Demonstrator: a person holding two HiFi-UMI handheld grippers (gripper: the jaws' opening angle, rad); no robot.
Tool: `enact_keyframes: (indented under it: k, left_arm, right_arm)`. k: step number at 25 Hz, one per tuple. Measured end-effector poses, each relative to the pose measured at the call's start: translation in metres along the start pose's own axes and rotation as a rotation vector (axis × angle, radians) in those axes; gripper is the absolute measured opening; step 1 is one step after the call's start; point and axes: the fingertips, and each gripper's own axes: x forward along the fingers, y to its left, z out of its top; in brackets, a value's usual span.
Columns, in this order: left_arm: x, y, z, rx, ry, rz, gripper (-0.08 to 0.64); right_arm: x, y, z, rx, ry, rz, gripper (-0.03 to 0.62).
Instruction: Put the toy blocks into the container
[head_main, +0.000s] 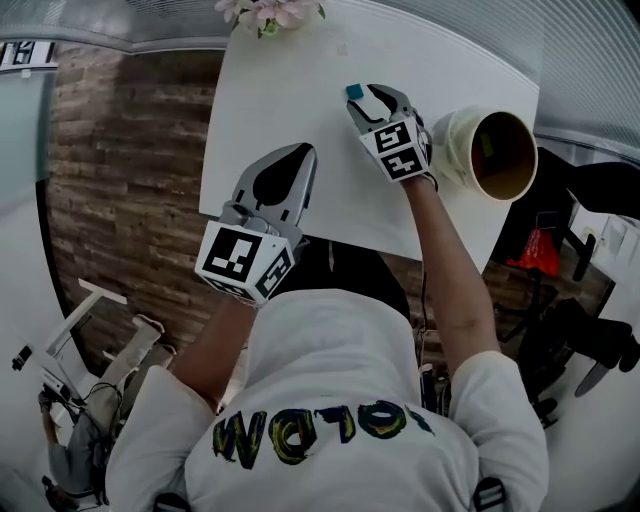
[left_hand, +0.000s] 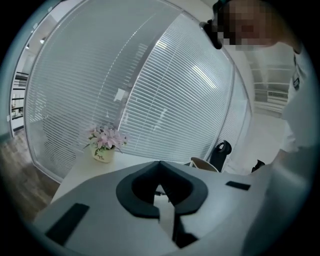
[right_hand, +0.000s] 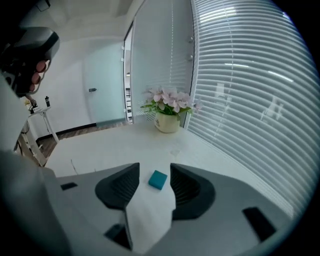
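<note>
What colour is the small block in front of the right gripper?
Teal block; the right gripper view shows it best.

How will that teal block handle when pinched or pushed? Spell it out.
The teal block looks rigid and flat-faced, so it should keep shape and not roll. Small, so probably light. Lying flat on the smooth white table, it may slide if nudged.

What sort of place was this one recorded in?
Likely an office or meeting room: a white table, slatted blinds along the wall, potted flowers on the table, and a frosted glass door.
</note>
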Motion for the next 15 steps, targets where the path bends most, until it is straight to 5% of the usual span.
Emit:
enact_keyframes:
  k: [15]
  left_arm:
    - [0.007,0.034,-0.041,-0.069,0.075,0.035,0.012]
  right_arm:
    - [0.052,-0.006,-0.034,0.044,0.116,-0.017,0.207]
